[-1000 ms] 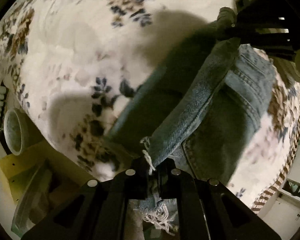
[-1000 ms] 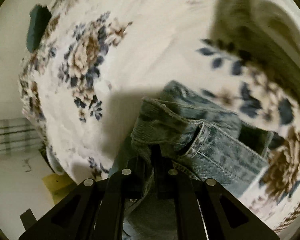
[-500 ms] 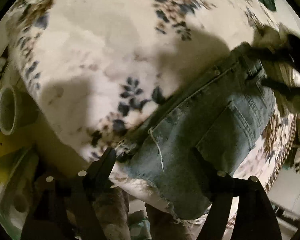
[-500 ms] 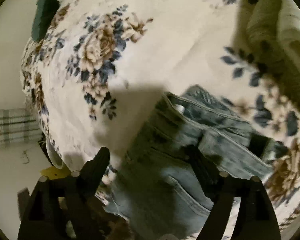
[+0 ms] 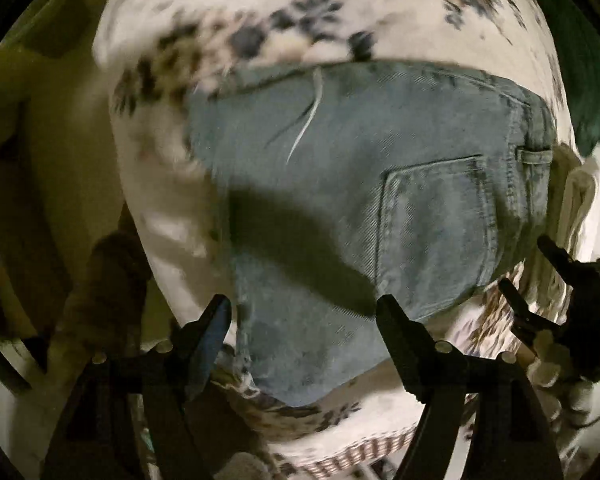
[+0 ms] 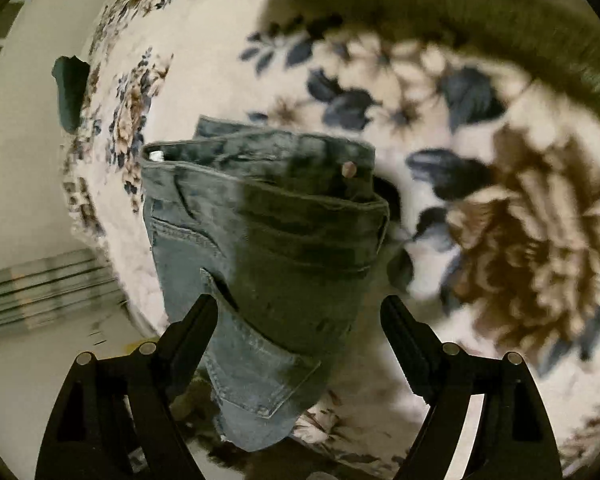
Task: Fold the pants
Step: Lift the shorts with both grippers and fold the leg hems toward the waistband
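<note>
Pants (image 5: 360, 208): denim shorts, lying folded flat on the floral bed cover (image 5: 204, 32), near the bed's edge. Left gripper (image 5: 304, 320) spread wide, holding nothing, hovering over the frayed hem end. Right gripper (image 6: 296, 320) likewise spread and empty, above the waistband end; metal button (image 6: 348, 169) visible there. Long axis runs hem to waistband, left gripper to right. Judgement: next fold would bring one end over the other; each gripper is nearest its own end.
</note>
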`<state>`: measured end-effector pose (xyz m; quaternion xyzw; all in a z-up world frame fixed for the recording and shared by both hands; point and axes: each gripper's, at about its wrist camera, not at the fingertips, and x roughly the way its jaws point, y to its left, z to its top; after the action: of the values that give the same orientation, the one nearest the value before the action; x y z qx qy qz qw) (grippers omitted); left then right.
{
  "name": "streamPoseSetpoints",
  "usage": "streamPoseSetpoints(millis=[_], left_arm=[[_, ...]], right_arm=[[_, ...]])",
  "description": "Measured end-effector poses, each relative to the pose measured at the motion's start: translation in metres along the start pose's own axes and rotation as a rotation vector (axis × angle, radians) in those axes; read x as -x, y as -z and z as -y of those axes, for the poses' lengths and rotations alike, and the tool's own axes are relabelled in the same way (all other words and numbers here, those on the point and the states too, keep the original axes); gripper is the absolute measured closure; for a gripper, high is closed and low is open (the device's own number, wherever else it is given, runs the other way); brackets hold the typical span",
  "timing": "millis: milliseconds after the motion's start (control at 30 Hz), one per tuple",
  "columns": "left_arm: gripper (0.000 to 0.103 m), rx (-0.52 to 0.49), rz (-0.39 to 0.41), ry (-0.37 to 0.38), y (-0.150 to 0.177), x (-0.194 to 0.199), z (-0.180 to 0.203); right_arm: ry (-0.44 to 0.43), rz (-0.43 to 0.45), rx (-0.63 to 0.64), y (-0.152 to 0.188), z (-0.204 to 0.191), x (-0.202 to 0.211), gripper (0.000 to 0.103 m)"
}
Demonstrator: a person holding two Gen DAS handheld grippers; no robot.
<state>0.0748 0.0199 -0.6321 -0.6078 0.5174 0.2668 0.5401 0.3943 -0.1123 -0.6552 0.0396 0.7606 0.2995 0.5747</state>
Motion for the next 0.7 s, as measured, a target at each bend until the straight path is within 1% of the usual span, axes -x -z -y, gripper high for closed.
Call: streamPoseSetpoints(millis=[100, 167, 233, 267, 300, 367, 400, 433, 467, 533, 567, 600, 633, 667, 700], left_arm=[[0.03, 0.06, 0.026, 0.045, 0.009, -0.005, -0.009], [0.03, 0.102, 0.053, 0.08, 0.016, -0.005, -0.015], [0.03, 0.13, 0.076, 0.109, 0.025, -0.006, -0.017], [0.03, 0.134, 0.083, 0.11, 0.029, -0.006, -0.018], [0.03, 0.143, 0.088, 0.114, 0.032, -0.003, -0.022], [0.03, 0.185, 0.088, 0.139, 0.042, -0.004, -0.025], [0.03, 0.209, 0.077, 0.138, 0.048, -0.005, -0.027], [0.03, 0.24, 0.063, 0.149, 0.059, -0.012, -0.027], [0.03, 0.273, 0.049, 0.179, 0.064, -0.015, -0.028], [0.03, 0.32, 0.02, 0.233, 0.069, -0.024, -0.027], [0.03, 0.33, 0.014, 0.266, 0.07, -0.029, -0.024], [0.03, 0.335, 0.014, 0.292, 0.069, -0.035, -0.019], [0.03, 0.341, 0.02, 0.31, 0.067, -0.04, -0.014], [0.03, 0.351, 0.027, 0.339, 0.061, -0.043, -0.013], [0.03, 0.365, 0.036, 0.358, 0.058, -0.048, -0.009]], right_arm=[[-0.061, -0.012, 0.033, -0.013, 0.007, -0.023, 0.017], [-0.065, 0.005, 0.055, -0.02, 0.007, -0.034, 0.018], [-0.058, 0.019, 0.074, -0.025, 0.006, -0.047, 0.023], [-0.055, 0.027, 0.074, -0.025, 0.006, -0.048, 0.027], [-0.053, 0.043, 0.078, -0.024, 0.006, -0.046, 0.04], [-0.064, 0.063, 0.071, -0.019, 0.006, -0.036, 0.056], [-0.067, 0.068, 0.064, -0.017, 0.006, -0.032, 0.062], [-0.086, 0.071, 0.044, -0.012, 0.008, -0.024, 0.064], [-0.094, 0.069, 0.035, -0.009, 0.008, -0.021, 0.066], [-0.092, 0.069, 0.035, -0.005, 0.009, -0.012, 0.066], [-0.083, 0.064, 0.053, -0.004, 0.009, -0.012, 0.064], [-0.077, 0.043, 0.09, -0.004, 0.006, -0.016, 0.06], [-0.078, 0.022, 0.099, -0.007, 0.006, -0.02, 0.049], [-0.091, 0.006, 0.086, -0.011, 0.008, -0.024, 0.041], [-0.11, -0.008, 0.072, -0.014, 0.009, -0.028, 0.035]])
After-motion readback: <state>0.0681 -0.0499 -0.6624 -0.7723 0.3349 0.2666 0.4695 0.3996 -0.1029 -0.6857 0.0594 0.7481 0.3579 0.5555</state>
